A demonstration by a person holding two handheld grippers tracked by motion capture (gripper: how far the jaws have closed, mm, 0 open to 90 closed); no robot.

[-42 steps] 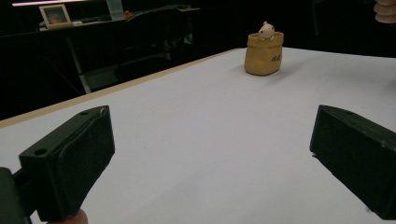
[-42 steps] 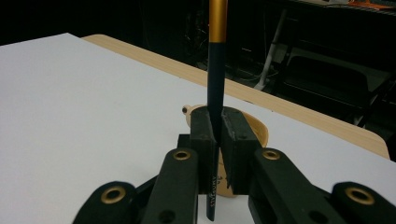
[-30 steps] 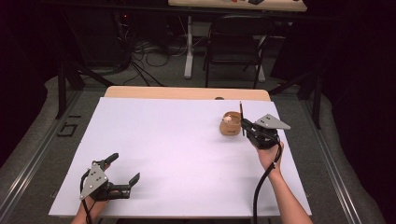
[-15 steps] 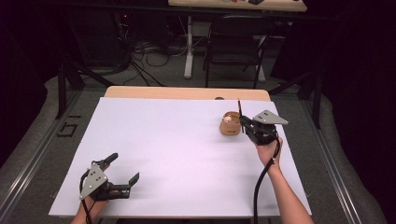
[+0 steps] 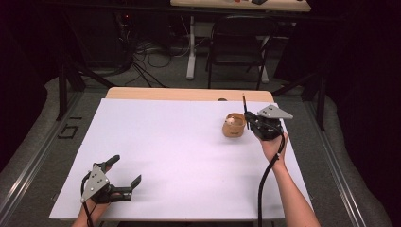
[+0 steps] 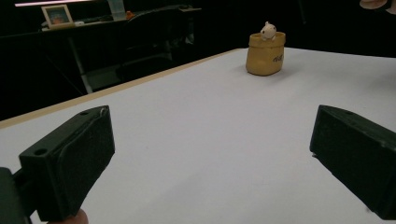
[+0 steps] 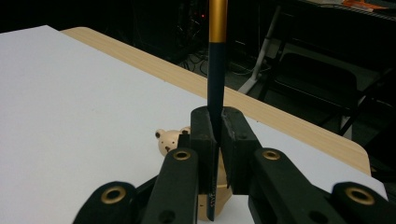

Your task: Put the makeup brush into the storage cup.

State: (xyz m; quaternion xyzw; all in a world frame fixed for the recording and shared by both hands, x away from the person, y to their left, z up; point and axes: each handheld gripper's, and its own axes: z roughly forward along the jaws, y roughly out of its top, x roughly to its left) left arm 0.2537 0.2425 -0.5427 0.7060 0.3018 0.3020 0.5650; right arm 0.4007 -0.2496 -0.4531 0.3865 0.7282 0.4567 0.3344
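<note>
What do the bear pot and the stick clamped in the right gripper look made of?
Bear pot: likely glazed ceramic or resin; tan, smooth, soft sheen, thick rounded rim. Stick in the right gripper: probably painted wood or plastic, a pen or brush handle; dark glossy shaft with a metallic gold band.

Both grippers are showing matt black bodies — the left gripper [image 5: 124,171] and the right gripper [image 5: 247,118] are each carrying a grey three-cornered plate with small dark holes. Brass-coloured rivets are ringing the right gripper's linkage arms. A black cable is trailing from each unit. Forearms are appearing bare — no sleeves showing.
</note>
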